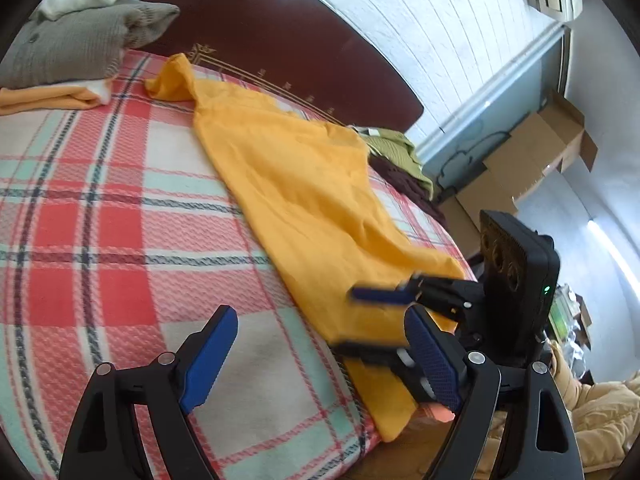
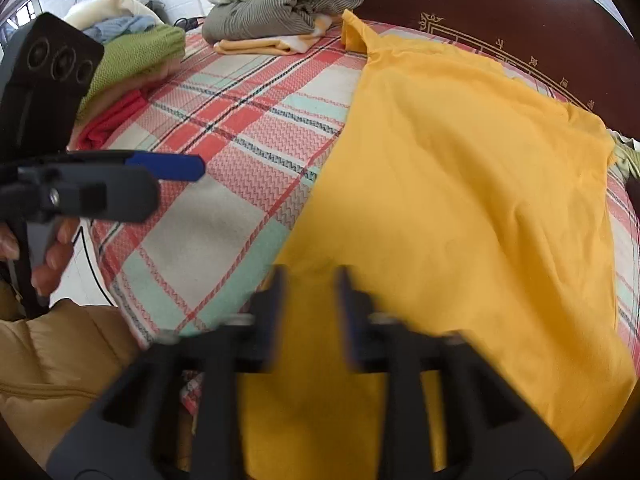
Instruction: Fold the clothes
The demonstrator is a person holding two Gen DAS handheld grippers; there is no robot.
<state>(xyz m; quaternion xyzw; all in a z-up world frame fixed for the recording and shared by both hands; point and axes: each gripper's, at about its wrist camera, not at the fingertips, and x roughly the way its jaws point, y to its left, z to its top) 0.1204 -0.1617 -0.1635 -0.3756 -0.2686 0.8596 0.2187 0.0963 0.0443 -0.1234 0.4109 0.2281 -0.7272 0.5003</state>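
A yellow garment (image 1: 304, 196) lies spread along the plaid bed (image 1: 100, 240), one end near the headboard, the other hanging over the near edge. It fills the right wrist view (image 2: 460, 184). My left gripper (image 1: 320, 360) is open and empty, just above the bedspread beside the garment's near corner. My right gripper (image 2: 310, 312) is open, its blurred fingers over the garment's hanging edge; it also shows in the left wrist view (image 1: 376, 320), one finger above and one below the cloth edge. The left gripper shows in the right wrist view (image 2: 168, 166).
Folded clothes (image 1: 72, 48) are stacked at the bed's far corner: grey knit, white, yellow. A green and red pile (image 2: 136, 76) lies at the left edge. Green and dark clothes (image 1: 396, 156) sit by the dark headboard (image 1: 280, 28). Cardboard boxes (image 1: 532, 152) stand beyond the bed.
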